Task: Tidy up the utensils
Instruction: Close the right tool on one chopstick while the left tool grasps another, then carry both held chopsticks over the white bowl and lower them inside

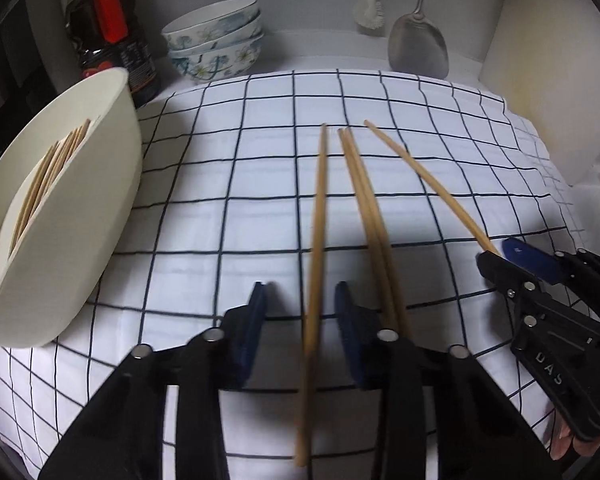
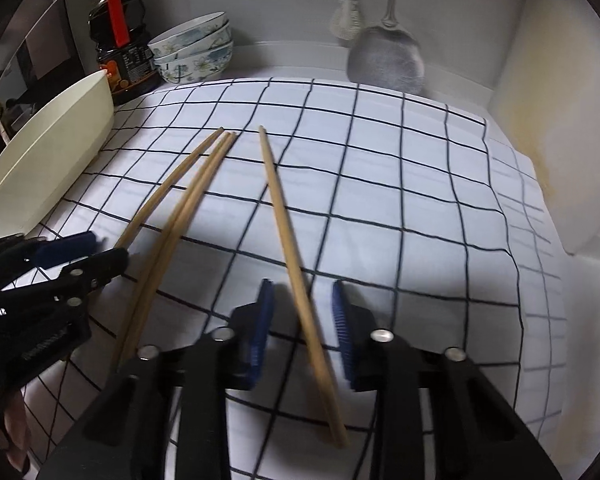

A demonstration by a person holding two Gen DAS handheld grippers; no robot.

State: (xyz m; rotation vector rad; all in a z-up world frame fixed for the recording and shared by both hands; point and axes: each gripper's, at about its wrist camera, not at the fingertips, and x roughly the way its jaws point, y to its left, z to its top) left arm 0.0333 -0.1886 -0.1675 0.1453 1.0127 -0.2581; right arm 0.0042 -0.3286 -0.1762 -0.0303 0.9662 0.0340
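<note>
Left wrist: chopstick [image 1: 315, 232] between left gripper [image 1: 300, 300] fingers, pads clear; cloth [image 1: 220, 184] open ahead.

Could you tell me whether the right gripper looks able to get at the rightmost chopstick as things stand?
Probably yes: the rightmost chopstick already lies between the open right gripper pads, with nothing else crowding it.

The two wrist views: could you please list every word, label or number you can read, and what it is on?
"DAS": raised letters on the black body of the right gripper, the end cut off.
Sauce bottle label: print too small and blurred to read.
Left gripper body: marking too blurred.
</note>
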